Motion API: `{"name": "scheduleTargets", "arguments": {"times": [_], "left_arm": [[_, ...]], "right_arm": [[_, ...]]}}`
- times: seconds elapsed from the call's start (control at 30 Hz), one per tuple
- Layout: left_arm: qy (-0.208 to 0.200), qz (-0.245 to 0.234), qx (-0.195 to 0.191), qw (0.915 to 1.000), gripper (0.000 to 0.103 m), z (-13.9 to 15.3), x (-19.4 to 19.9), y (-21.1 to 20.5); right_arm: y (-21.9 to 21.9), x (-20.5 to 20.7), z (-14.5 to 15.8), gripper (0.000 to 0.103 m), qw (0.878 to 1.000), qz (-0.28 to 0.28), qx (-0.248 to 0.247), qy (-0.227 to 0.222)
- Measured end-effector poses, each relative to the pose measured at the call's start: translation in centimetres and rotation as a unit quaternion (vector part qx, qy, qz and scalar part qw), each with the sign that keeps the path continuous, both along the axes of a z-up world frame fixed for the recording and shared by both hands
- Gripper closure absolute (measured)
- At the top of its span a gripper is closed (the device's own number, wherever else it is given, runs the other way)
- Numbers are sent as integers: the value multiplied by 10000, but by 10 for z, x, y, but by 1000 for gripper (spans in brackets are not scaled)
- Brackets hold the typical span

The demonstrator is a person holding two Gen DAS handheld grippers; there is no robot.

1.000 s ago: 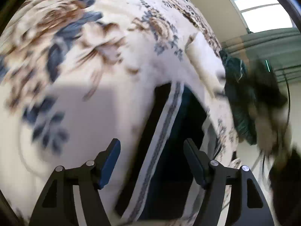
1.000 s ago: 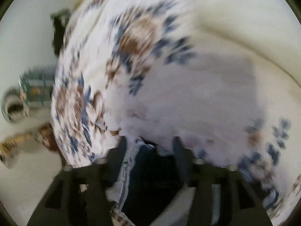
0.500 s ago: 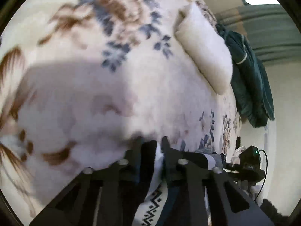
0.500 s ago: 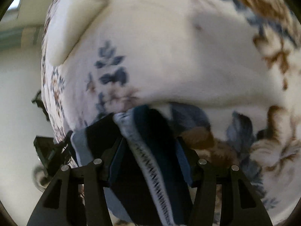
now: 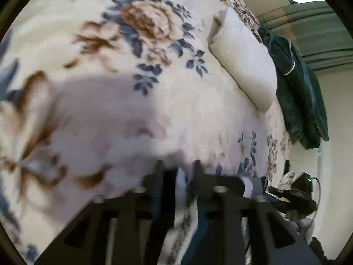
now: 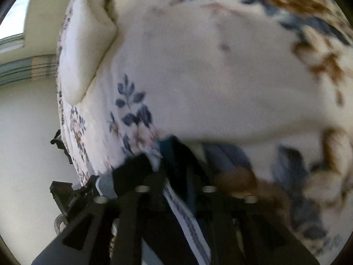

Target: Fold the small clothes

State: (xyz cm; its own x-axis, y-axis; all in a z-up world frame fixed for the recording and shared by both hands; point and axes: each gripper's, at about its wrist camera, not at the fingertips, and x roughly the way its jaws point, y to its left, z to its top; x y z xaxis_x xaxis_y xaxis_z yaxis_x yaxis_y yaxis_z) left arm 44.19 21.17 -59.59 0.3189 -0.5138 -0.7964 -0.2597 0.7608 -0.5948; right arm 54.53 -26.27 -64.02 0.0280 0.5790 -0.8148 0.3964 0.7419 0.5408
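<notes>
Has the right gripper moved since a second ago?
Yes. The right gripper has swung toward the cream pillow, absent from its view before, and its jaws have just been closing with the dark garment between them.

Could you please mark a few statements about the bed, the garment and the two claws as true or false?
1. The bed is covered by a floral blanket with blue and brown flowers. True.
2. A red pillow lies on the blanket. False: the pillow is cream.
3. The right claw has a dark garment with a patterned white band between its fingers. True.
4. The left claw hangs over bare blanket with nothing between its fingers. False: pale cloth sits between them.
5. A dark green cloth hangs beyond the pillow at the bed's edge. True.
</notes>
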Motion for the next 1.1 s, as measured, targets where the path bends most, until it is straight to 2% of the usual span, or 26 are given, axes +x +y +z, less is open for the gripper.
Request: {"name": "scheduleTargets", "arguments": {"times": [0.03,0.07,0.1,0.13,0.23,0.33,0.4,0.47,0.53,0.57,0.6,0.63,0.73,0.8,0.93,1.0,1.03,1.07,1.1], "left_arm": [[-82,32,42,10000,62,8,-8,2],[-136,96,63,9998,52,14,-19,6],[-166,171,93,9997,43,19,-29,9],[-190,264,90,9994,40,23,-41,13],[-35,474,216,9986,39,32,-83,19],[105,667,300,9973,39,37,-122,18],[261,915,285,9951,39,38,-151,19],[473,1009,269,9934,39,36,-176,12],[700,1033,390,9914,39,29,-196,3],[780,1048,420,9905,39,27,-202,0],[850,1078,408,9897,39,24,-209,-5],[877,1106,365,9893,39,23,-214,-7],[954,1227,222,9876,39,20,-224,-18],[952,1304,256,9865,39,27,-225,-28],[843,1314,317,9872,39,44,-221,-45],[816,1282,338,9878,39,48,-221,-51],[802,1240,376,9883,39,52,-220,-54],[785,1193,446,9887,39,56,-219,-56],[757,1164,484,9891,39,59,-218,-56]], "right_arm": [[-3,-8,5,56,10000,19,-14,-15],[-8,-20,11,51,10000,47,-60,10],[-14,-38,16,51,9999,30,-129,101],[-19,-55,18,51,9997,-7,-149,187],[-30,-113,12,51,9975,-275,-71,641],[-30,-171,-12,50,9865,-926,668,1171],[-26,-194,-27,50,9786,-1291,853,1353],[-20,-208,-41,50,9690,-1690,1163,1380],[-11,-216,-48,50,9601,-1968,1578,1207],[-8,-218,-47,54,9591,-2068,1577,1117],[-5,-221,-43,64,9608,-2145,1436,1017],[-1,-223,-38,93,9619,-2177,1397,884],[1,-229,-11,94,9705,-2114,1057,475],[0,-235,4,94,9758,-2003,819,304],[-6,-232,-6,93,9854,-1572,379,533],[-2,-229,-17,88,9893,-1205,348,740],[-4,-229,-18,78,9894,-1139,363,824],[-5,-230,-16,72,9889,-1164,416,827],[-6,-234,-12,70,9879,-1228,530,785]]}}
